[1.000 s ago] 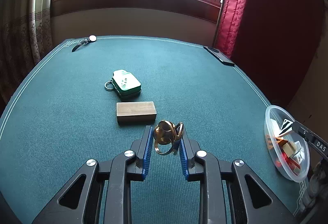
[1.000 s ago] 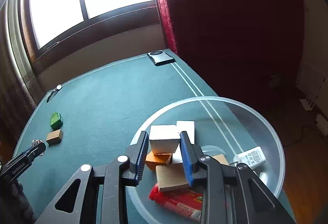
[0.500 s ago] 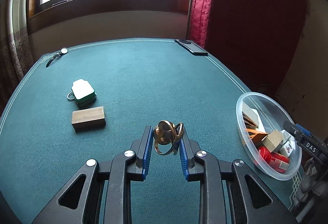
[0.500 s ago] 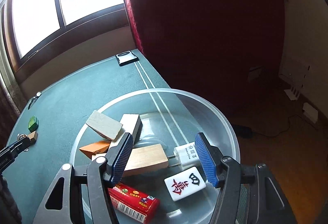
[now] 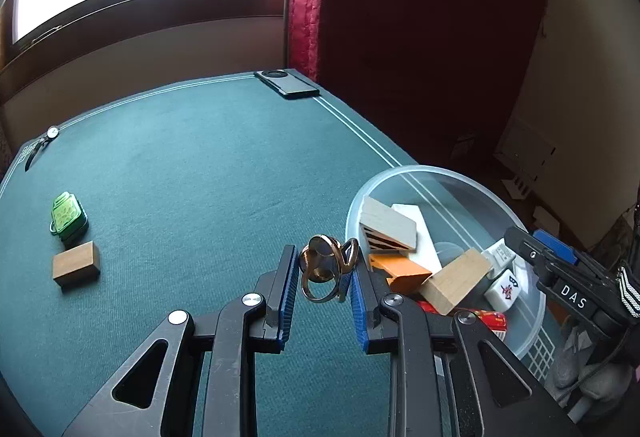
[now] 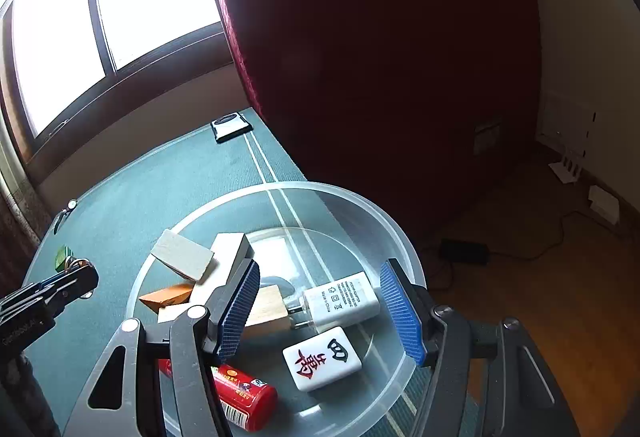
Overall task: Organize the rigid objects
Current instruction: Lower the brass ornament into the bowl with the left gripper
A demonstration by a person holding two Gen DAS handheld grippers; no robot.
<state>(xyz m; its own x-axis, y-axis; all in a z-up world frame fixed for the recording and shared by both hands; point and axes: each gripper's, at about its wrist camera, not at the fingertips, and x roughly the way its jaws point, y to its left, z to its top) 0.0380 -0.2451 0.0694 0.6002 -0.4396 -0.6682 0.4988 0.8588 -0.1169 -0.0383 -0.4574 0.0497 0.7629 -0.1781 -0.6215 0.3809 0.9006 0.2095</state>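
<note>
Pinching a bunch of brass rings (image 5: 326, 269) between its blue pads, the left gripper (image 5: 323, 279) hangs over the green table (image 5: 200, 173) just left of the clear bowl (image 5: 400, 173), so the drop lies to its right (my guess). Farther left of the bowl lie a wooden block (image 5: 76, 269) and a green case (image 5: 68, 217). Over the bowl, the right gripper (image 6: 320, 305) is spread wide, holding nothing. Its body reads "DAS"; a charger's (image 6: 340, 301) print is too small to read.
</note>
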